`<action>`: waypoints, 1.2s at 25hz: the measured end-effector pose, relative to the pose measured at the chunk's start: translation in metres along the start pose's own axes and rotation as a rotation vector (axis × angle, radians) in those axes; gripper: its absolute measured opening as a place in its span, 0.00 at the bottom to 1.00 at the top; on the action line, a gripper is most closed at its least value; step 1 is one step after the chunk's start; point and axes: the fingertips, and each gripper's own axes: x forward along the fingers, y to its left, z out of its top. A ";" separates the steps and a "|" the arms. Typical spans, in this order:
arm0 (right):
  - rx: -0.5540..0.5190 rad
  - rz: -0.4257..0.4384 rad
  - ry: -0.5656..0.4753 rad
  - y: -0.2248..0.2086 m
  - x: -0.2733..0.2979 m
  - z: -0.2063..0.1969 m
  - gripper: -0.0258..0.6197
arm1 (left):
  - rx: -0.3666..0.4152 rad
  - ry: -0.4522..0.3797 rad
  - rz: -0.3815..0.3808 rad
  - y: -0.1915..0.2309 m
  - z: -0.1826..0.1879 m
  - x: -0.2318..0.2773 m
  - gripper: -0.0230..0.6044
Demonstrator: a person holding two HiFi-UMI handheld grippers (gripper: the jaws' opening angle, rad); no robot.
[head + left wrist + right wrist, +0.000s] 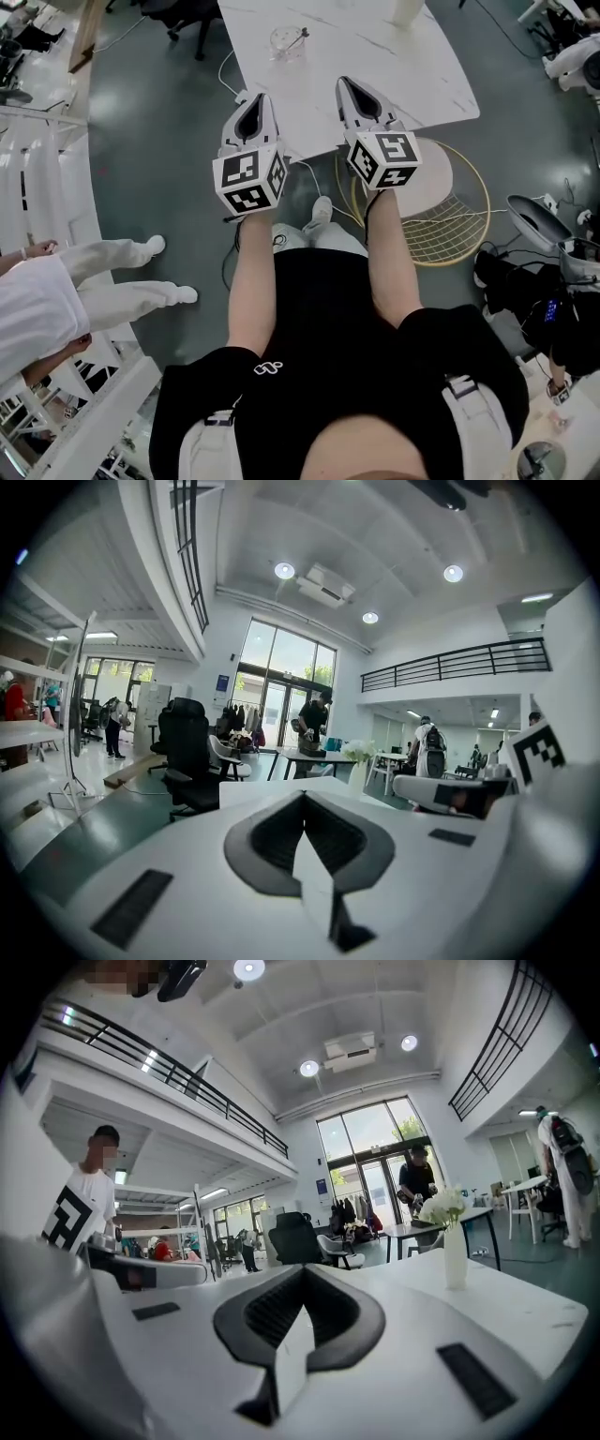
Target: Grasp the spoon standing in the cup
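Note:
A clear glass cup [287, 43] stands on the white marble table [394, 66] near its far side, with a metal spoon [300, 36] leaning in it. Both grippers hover over the table's near edge, well short of the cup. My left gripper [257, 97] is shut and holds nothing, and its jaws meet at a point in the left gripper view [302, 795]. My right gripper [345, 84] is also shut and empty, seen closed in the right gripper view [302, 1269]. Neither gripper view shows the cup or the spoon.
A white vase [455, 1252] with flowers stands on the table to the right. A round stool with a gold wire base [441, 192] sits under the table's right corner. A person in white [66, 291] stands at the left. Cables lie on the floor.

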 end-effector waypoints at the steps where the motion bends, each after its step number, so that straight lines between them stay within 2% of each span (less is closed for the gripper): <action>1: -0.002 0.004 0.005 -0.002 0.004 -0.001 0.05 | -0.005 -0.003 0.007 0.002 0.000 0.003 0.06; 9: -0.007 -0.002 0.049 -0.025 0.045 -0.022 0.05 | -0.047 0.022 0.053 0.027 -0.023 0.033 0.06; 17: -0.031 -0.024 0.108 -0.053 0.095 -0.042 0.05 | -0.105 0.061 0.011 0.031 -0.042 0.088 0.06; 23: -0.035 -0.021 0.182 -0.057 0.137 -0.069 0.06 | -0.157 0.101 0.016 0.059 -0.055 0.119 0.06; 25: -0.037 -0.006 0.209 -0.059 0.153 -0.078 0.15 | -0.171 0.113 0.023 0.070 -0.058 0.128 0.06; 30: -0.027 -0.020 0.252 -0.074 0.185 -0.095 0.16 | -0.176 0.163 0.016 0.082 -0.070 0.154 0.06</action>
